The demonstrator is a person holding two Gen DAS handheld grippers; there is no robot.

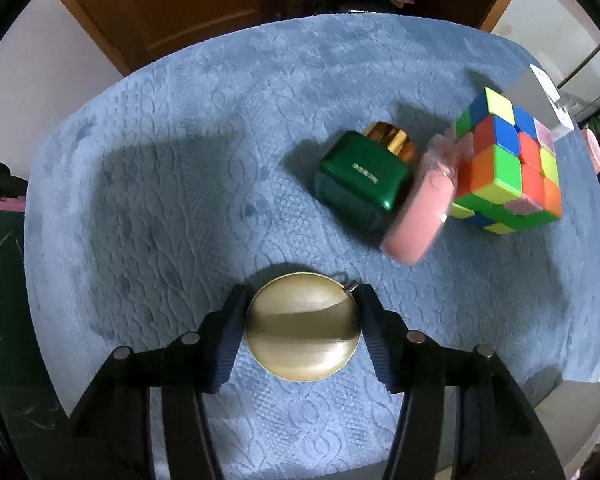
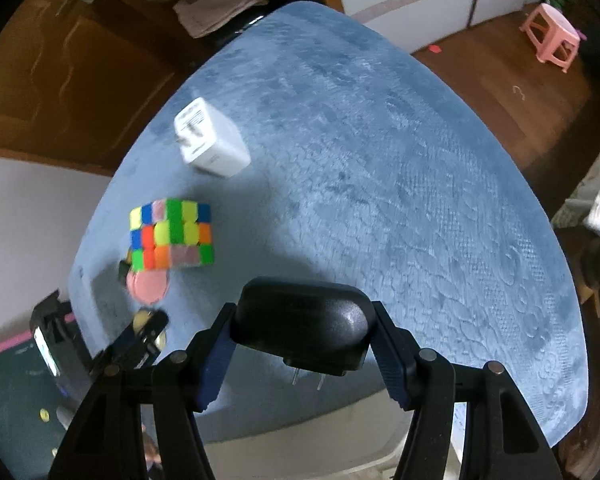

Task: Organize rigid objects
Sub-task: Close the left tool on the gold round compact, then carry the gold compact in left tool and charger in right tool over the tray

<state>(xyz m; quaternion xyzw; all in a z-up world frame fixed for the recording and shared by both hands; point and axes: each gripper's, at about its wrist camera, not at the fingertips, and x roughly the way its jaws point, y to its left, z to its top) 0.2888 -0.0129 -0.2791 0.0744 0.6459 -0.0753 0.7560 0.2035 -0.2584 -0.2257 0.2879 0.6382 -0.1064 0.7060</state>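
Note:
A flat gold round disc [image 1: 302, 332] with a small ring on its rim lies on the blue cloth [image 1: 180, 160]. My left gripper [image 1: 302, 294] points down over it, its pads against the disc's two sides. A green bottle with a gold cap [image 1: 360, 176], a pink oval piece [image 1: 420, 208] and a colourful puzzle cube [image 1: 508, 160] lie close together at the right. My right gripper [image 2: 302, 312] is shut on a black plug adapter [image 2: 300, 320], held above the near edge of the cloth [image 2: 380, 160] with its prongs toward the camera. A white charger [image 2: 210, 140] lies beyond the cube [image 2: 172, 234].
The cloth covers a rounded table whose edge runs near the cube. A brown door and folded fabric stand behind it. A pink stool [image 2: 552, 36] is on the wooden floor at the far right. The left gripper [image 2: 148, 328] shows at the cloth's left edge.

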